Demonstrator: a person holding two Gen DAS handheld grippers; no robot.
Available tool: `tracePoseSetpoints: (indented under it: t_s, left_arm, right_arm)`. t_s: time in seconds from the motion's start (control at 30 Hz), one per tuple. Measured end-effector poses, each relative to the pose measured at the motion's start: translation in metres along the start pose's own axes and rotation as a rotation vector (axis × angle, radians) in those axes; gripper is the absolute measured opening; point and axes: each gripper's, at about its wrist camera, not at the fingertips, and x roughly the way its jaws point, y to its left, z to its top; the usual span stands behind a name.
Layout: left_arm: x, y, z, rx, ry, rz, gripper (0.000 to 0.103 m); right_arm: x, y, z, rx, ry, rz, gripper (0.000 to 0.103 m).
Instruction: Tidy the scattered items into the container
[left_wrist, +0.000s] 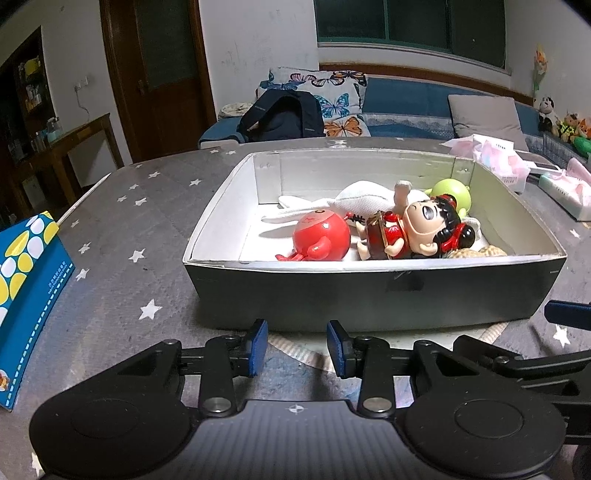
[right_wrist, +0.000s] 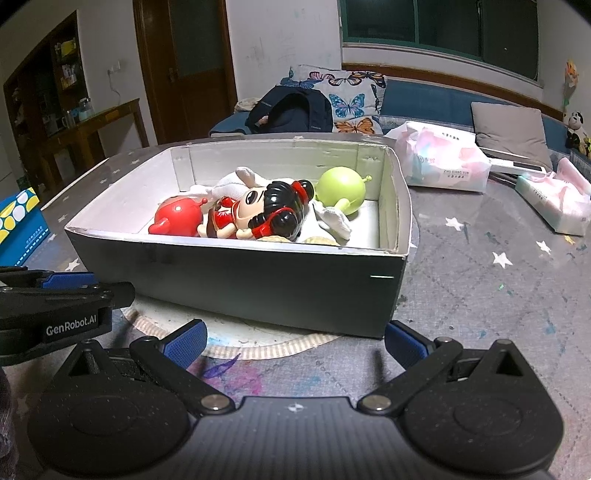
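A dark box with a white inside (left_wrist: 369, 291) (right_wrist: 258, 284) stands on the star-patterned table. In it lie a red round toy (left_wrist: 322, 233) (right_wrist: 177, 218), a doll in a red dress with black hair (left_wrist: 417, 229) (right_wrist: 266, 212), a green round toy (left_wrist: 452, 194) (right_wrist: 341, 188) and a white plush (left_wrist: 365, 203) (right_wrist: 236, 184). My left gripper (left_wrist: 297, 347) is open and empty, just before the box's near wall. My right gripper (right_wrist: 293, 341) is open wide and empty, before the box's near right corner.
A blue and yellow tissue box (left_wrist: 26, 291) (right_wrist: 18, 218) stands at the left. Pink and white tissue packs (right_wrist: 443, 162) (right_wrist: 557, 203) lie at the right. A round mat (right_wrist: 258, 343) lies under the box. A sofa with cushions and a backpack (left_wrist: 280, 114) is behind the table.
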Motion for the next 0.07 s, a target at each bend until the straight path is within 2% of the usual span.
tracePoseSetpoints:
  t_s: [0.07]
  left_arm:
    - [0.0004, 0.0004, 0.0007, -0.004, -0.002, 0.000, 0.038]
  right_arm:
    - [0.0000, -0.0010, 0.0002, 0.001, -0.002, -0.001, 0.103]
